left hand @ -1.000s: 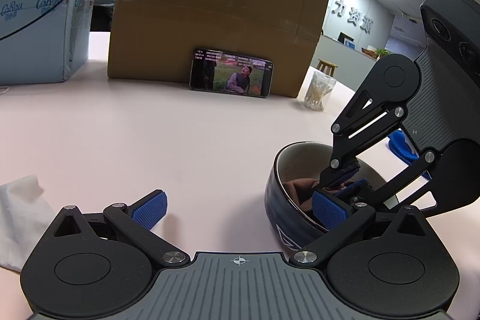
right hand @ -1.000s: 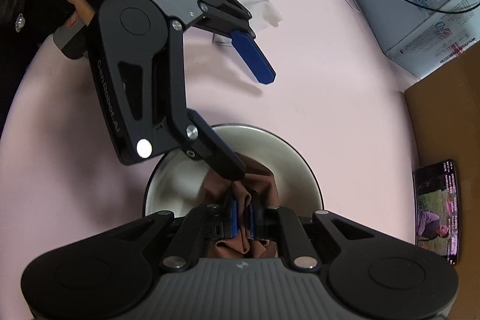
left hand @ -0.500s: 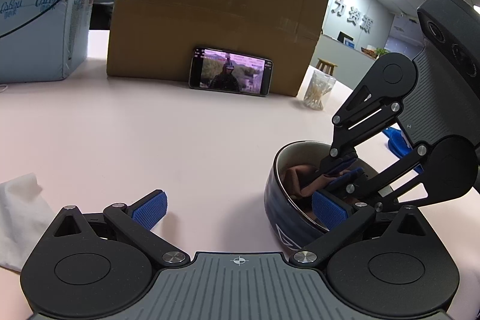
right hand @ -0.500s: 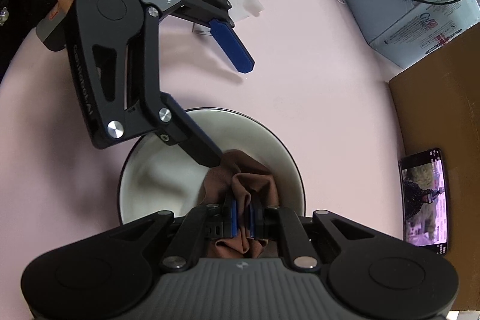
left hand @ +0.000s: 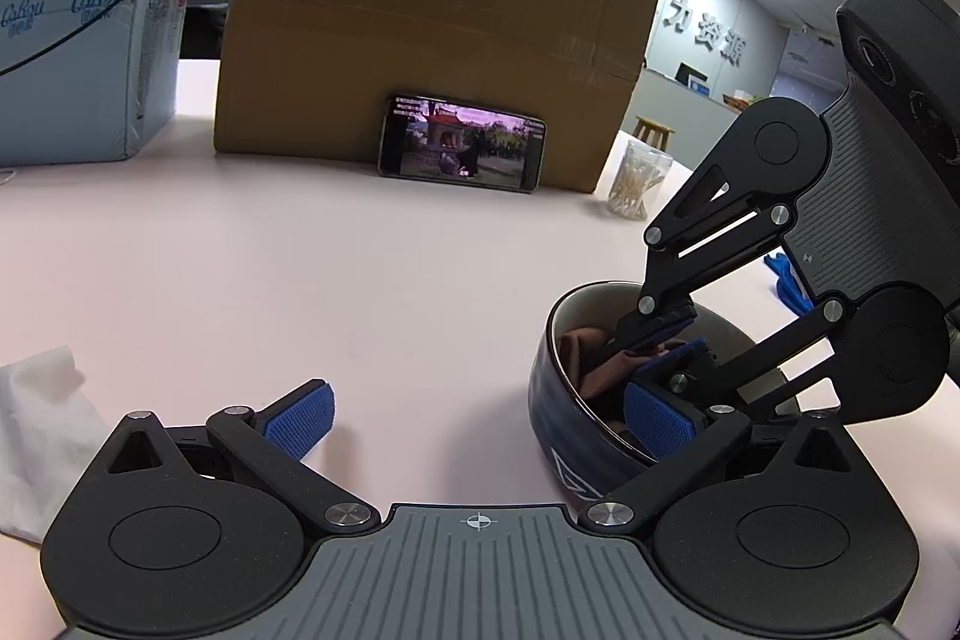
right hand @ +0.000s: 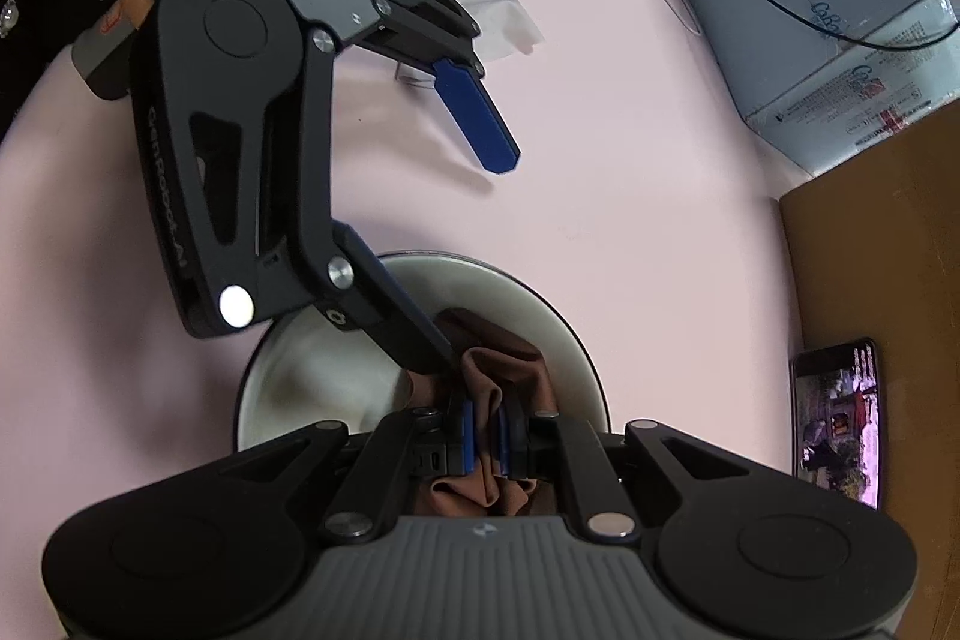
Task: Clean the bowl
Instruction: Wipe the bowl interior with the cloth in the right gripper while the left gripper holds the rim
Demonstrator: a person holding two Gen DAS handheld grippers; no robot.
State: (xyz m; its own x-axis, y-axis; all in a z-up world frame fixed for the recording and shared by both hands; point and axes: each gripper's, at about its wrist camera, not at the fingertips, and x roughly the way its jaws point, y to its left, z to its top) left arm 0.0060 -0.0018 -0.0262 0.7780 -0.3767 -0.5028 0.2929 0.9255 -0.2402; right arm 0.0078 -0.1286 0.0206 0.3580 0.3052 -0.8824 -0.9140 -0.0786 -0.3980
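Wiping under way: the right claw [right hand: 487, 439], clamped tight on a brown cloth [right hand: 498, 370], has shifted slightly inside the bowl [right hand: 300, 376] near the counter [left hand: 360, 280] edge, while the left claw [left hand: 480, 418], wide open, braces one finger inside its rim.

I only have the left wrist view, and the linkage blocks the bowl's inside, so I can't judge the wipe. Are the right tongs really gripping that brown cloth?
Observer: Yes. The right wrist view shows the right tongs shut on the brown cloth, with a fold pinched between the blue pads.
Operator: What does the inside of the bowl look like?
Observer: The bowl has a pale inner wall, with darker patches on the side the cloth does not cover.
Operator: And my left tongs?
Observer: The left tongs stand wide open. One finger reaches inside the bowl beside the cloth, and the other hangs over the pink table.
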